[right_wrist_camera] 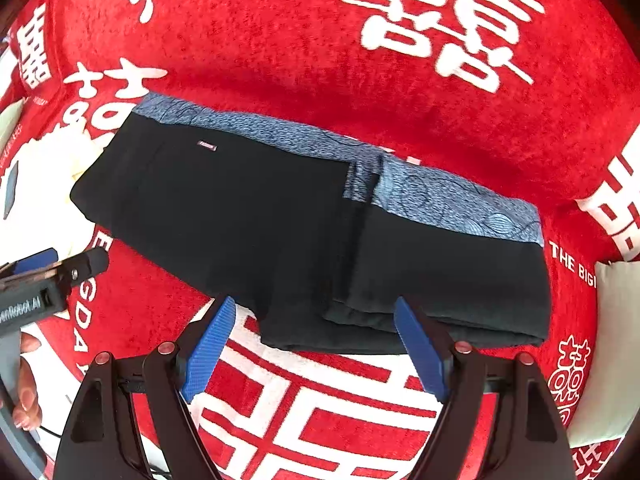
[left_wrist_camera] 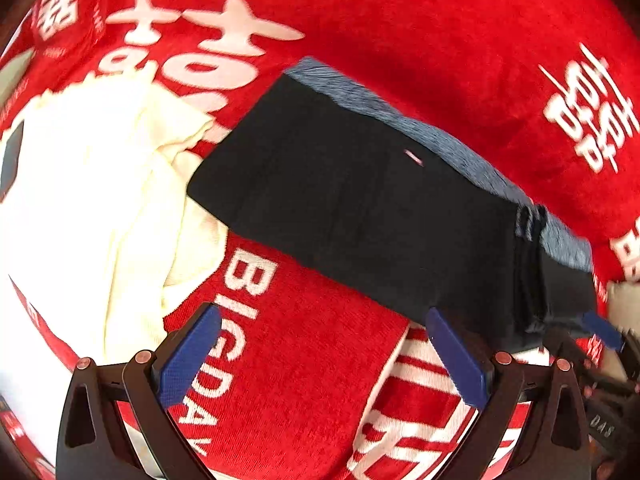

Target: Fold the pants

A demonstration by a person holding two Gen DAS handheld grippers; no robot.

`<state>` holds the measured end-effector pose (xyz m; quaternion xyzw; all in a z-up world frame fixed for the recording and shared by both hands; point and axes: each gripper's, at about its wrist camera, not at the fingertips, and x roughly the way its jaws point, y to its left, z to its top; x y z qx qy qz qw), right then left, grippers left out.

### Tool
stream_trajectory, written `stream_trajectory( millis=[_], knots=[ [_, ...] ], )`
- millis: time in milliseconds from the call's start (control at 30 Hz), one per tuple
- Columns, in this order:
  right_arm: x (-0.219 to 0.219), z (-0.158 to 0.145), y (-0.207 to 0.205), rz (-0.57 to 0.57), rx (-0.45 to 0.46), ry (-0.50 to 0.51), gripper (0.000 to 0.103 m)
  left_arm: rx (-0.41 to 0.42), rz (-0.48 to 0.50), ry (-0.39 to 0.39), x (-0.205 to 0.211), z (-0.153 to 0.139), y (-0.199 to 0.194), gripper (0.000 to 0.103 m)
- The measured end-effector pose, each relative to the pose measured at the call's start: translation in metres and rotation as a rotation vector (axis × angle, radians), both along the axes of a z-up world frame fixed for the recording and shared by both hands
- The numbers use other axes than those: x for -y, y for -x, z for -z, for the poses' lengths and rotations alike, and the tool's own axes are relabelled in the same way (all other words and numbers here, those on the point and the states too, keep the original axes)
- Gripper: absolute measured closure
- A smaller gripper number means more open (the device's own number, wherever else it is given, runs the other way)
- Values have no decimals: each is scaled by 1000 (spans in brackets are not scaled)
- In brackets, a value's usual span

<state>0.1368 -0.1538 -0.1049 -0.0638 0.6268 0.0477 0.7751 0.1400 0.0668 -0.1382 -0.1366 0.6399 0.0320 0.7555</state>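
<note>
Black pants (right_wrist_camera: pixel 256 216) with a blue patterned waistband (right_wrist_camera: pixel 448 196) lie folded on a red blanket (right_wrist_camera: pixel 280 60). They also show in the left wrist view (left_wrist_camera: pixel 360 208). My right gripper (right_wrist_camera: pixel 316 320) is open, its blue fingers (right_wrist_camera: pixel 208 352) just short of the pants' near edge. My left gripper (left_wrist_camera: pixel 324 320) is open and empty, over the blanket beside the pants' near edge. The left gripper also shows at the left of the right wrist view (right_wrist_camera: pixel 52 268).
A cream white garment (left_wrist_camera: pixel 92 208) lies left of the pants, touching their left end. The red blanket (left_wrist_camera: pixel 440 20) carries white lettering. A pale cushion (right_wrist_camera: pixel 616 344) sits at the right edge.
</note>
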Motion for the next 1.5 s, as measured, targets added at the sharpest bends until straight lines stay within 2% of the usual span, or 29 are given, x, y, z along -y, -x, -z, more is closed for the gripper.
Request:
stream_trajectory(
  millis=[167,333,500,700,833,933,1100,1167,1233,1300,1367,1500],
  knots=[
    [-1,7,3,-11,-20,-11,19,38,-143,145,-35,17,-3,0],
    [8,18,6,18,-40,-59,19,68,-226,269,-54,44,-6,0],
    [8,24,10,17,-37,-87,19,104,-247,368,-52,61,-15,0],
    [4,27,8,5,-35,-98,19,143,-242,433,-42,66,-33,0],
    [3,26,4,4,-31,-109,19,152,-240,471,-33,70,-30,0],
    [3,27,0,10,-32,-121,19,158,-241,443,-23,73,-28,0],
    [3,29,-4,9,-21,-138,19,154,-313,442,-22,74,-31,3],
    [3,29,-6,6,-19,-148,19,138,-321,377,-22,72,-31,24],
    [3,28,-7,-1,-20,-157,19,108,-313,288,-24,73,-30,69],
    [5,25,-10,-11,-21,-164,28,105,-308,280,-27,73,-29,75],
    [8,21,-18,-16,-33,-180,32,114,-278,246,-23,68,-30,76],
    [6,6,-44,-37,-78,-237,31,166,-165,65,7,46,-32,77]
  ],
)
